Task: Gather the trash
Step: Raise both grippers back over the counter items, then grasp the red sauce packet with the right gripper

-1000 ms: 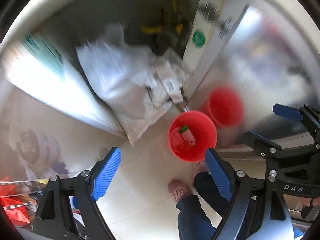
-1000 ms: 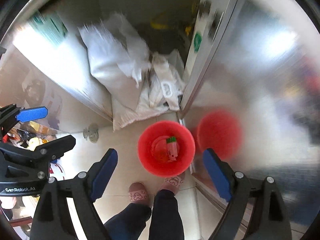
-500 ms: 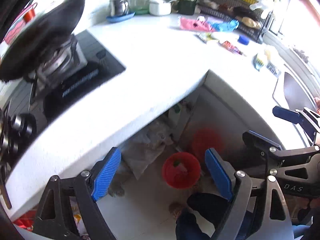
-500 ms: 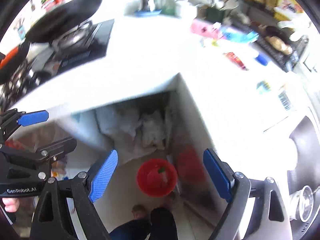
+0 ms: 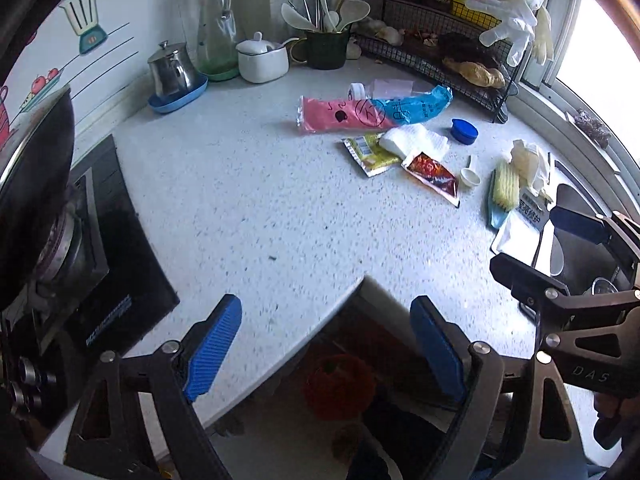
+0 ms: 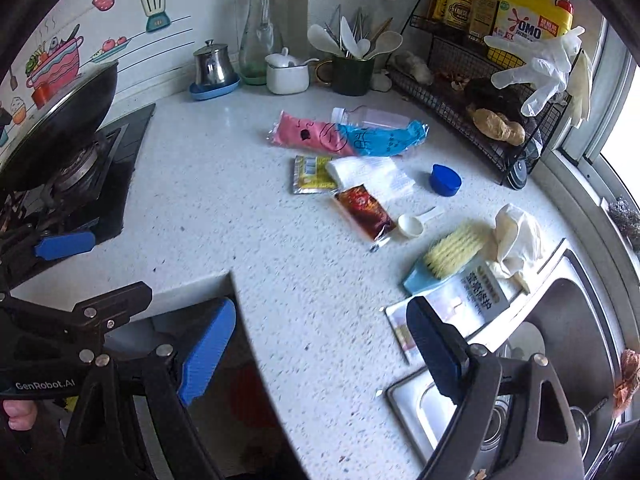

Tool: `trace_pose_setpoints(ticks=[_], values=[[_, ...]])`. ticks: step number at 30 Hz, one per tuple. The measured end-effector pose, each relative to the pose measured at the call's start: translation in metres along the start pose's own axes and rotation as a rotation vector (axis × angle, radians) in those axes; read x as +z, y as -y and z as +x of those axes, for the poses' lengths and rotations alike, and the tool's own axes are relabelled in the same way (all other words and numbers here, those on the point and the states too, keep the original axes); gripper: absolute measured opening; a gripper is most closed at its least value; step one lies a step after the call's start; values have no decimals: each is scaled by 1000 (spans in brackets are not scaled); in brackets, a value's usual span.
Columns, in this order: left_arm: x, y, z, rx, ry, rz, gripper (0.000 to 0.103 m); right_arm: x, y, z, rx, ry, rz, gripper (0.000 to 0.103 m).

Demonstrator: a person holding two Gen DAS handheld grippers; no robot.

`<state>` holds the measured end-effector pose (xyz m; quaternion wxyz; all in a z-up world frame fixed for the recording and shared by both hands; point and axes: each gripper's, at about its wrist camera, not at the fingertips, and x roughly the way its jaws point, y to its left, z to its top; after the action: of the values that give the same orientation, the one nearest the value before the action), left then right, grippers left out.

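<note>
both claws up from floor bin to bench level since a second ago. left claw [image 5: 326,346] apart, empty; right claw [image 6: 320,350] apart, empty. red bin [image 5: 340,386] now below bench edge [image 5: 280,220]. wrappers: pink-blue bag [image 6: 344,136], yellow sachet [image 6: 310,170], red sachet [image 6: 364,212], mid-bench, uncollected. next pick likely there.

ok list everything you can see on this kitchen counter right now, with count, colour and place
counter: one, speckled white
wok: one, black, on the hob, left
steel pot: one, silver, on a blue dish by the wall
glass carafe: one, clear, by the wall
utensil cup: one, dark, back
pink and blue bag: one, mid-counter
yellow packet: one, in front of the bag
red sauce packet: one, mid-counter
blue cap: one, near the rack
white scoop: one, beside the red packet
brush: one, yellow bristles, near the sink
red bucket: one, on the floor
left gripper: jaws open, empty
right gripper: jaws open, empty
</note>
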<state>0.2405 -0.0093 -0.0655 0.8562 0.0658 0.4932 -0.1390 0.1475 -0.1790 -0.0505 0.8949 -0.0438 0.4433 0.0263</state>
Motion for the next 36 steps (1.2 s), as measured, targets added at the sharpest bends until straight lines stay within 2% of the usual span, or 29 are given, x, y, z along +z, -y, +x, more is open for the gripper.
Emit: trace_pose_setpoints(ticks=[9,15,21,25,29,32,36], values=[[54,-8,67,-2,-73,-63,85,52,27,60,34,-42,-49,86],[68,-14,108,2,-134,-106,85,71,35,106,36,-89,-120,86],[71,-15,124,34,-176,-109,85,77,37,134,90,-148,-144,86],[70,-12,120,29,-185,-98,85,74,35,140,131,-188,-137,55],[67,-11,102,15,-176,-86,85,68,31,129,156,-189,-114,37],[66,-7,88,-24,-171,-83,85,64,34,117,193,-173,-76,30],[72,9,69,-73,-148,-34,85,58,44,87,177,-132,-3,28]])
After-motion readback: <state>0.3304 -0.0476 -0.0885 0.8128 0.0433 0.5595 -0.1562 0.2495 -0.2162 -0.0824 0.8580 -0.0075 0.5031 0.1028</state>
